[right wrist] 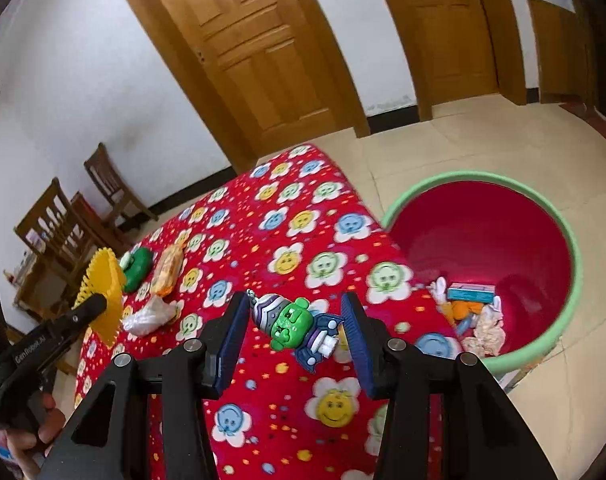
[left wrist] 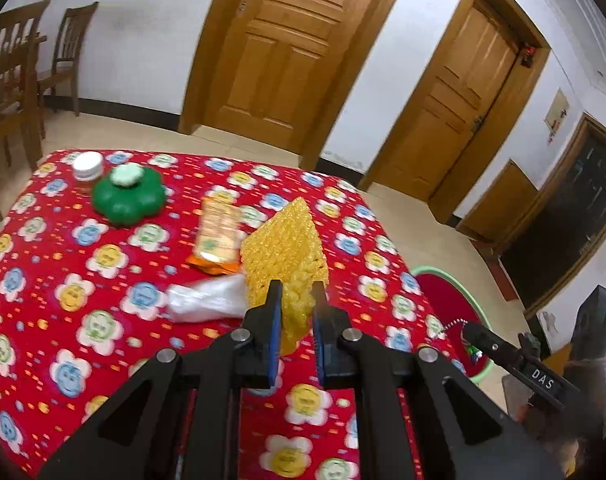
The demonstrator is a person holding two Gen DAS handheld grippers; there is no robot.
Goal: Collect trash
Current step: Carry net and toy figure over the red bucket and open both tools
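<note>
My left gripper [left wrist: 297, 292] is shut on a yellow bubble-wrap sheet [left wrist: 285, 248] and holds it above the red flowered tablecloth [left wrist: 103, 340]; the sheet also shows in the right wrist view [right wrist: 103, 280]. My right gripper [right wrist: 297, 308] is open, its fingers on either side of a green and purple toy figure [right wrist: 293, 322] that lies on the cloth. An orange snack wrapper [left wrist: 219, 234] and a crumpled clear plastic bag [left wrist: 207, 300] lie on the table. A red bin with a green rim [right wrist: 551, 216] stands on the floor to the right, with trash inside.
A green flower-shaped container [left wrist: 129, 196] and a white-capped jar [left wrist: 87, 168] stand at the table's far left. Wooden chairs [left wrist: 11, 80] stand at the left, and wooden doors [left wrist: 275, 48] behind. The table's right edge borders the bin.
</note>
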